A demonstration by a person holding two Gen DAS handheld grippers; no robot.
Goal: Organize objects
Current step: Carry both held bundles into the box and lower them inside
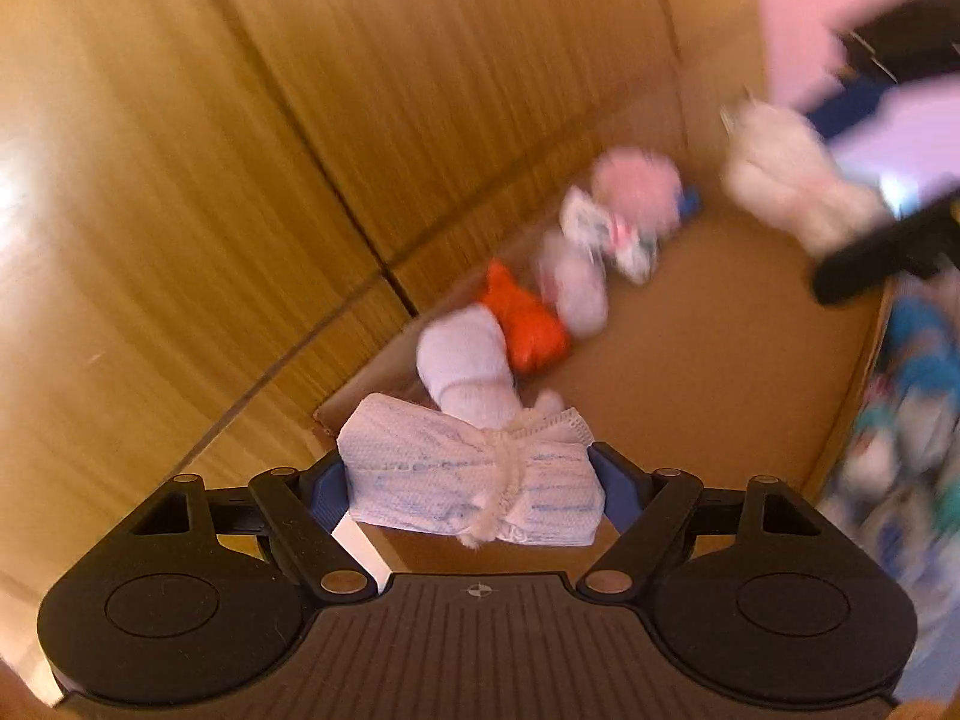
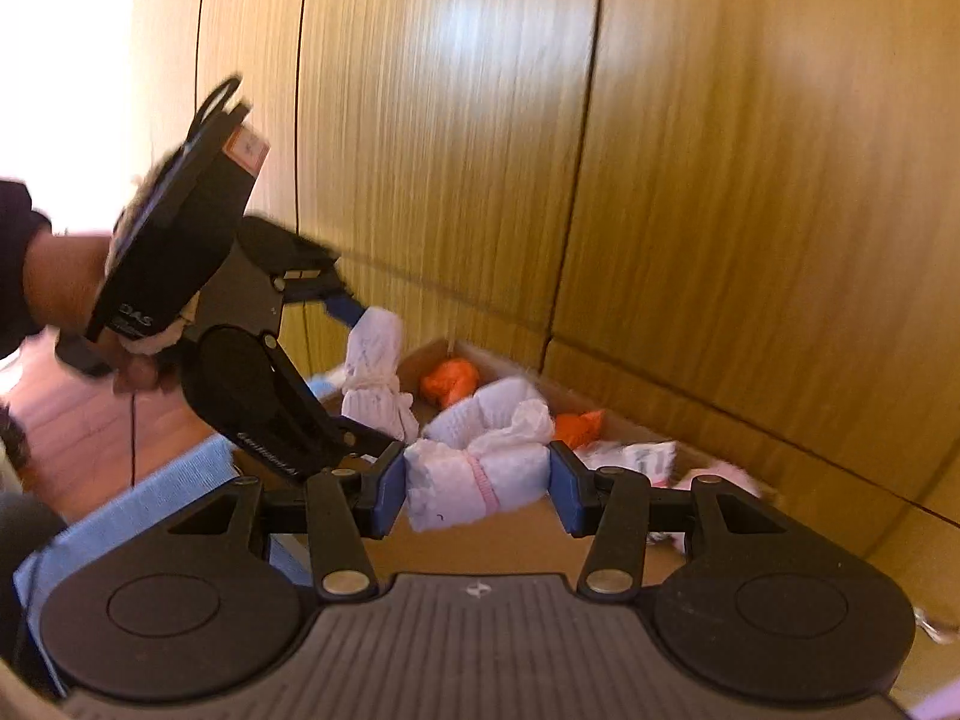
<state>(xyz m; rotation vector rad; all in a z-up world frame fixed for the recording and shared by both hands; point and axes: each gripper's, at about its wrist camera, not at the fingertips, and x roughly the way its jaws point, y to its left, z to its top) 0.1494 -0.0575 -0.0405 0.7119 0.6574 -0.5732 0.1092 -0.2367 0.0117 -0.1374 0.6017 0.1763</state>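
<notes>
The left gripper (image 1: 474,489) hangs over a cardboard box (image 1: 720,360), its blue-padded fingers (image 1: 327,489) closed against the two ends of a white cloth bundle with faint blue lines (image 1: 462,480), tied round the middle with white string. In the right wrist view the same bundle (image 2: 375,372) hangs from the left gripper (image 2: 354,309) above the near-left part of the box, with the person's hand (image 2: 66,288) gripping the handle behind it.

The right gripper (image 2: 477,489) holds a second bundle, a white cloth bundle tied with a pink band (image 2: 474,474), pinched between its blue fingers (image 2: 390,492) over the cardboard box (image 2: 516,540). From the left wrist view this bundle (image 1: 786,180) shows blurred at the upper right, with the right gripper (image 1: 864,180) behind it.

On the box floor, along the wall nearest the wooden panelling (image 1: 240,150), lies a row of bundles: a white rolled one (image 1: 468,360) just past the held bundle, an orange one (image 1: 525,318) touching it, another white one (image 1: 570,288), a white patterned one (image 1: 606,228) and a pink one (image 1: 636,186) at the far end. A blue and white patterned cloth (image 1: 900,408) lies outside the box on the right, too blurred to tell more. A light blue cloth (image 2: 138,510) lies left of the box in the right wrist view
</notes>
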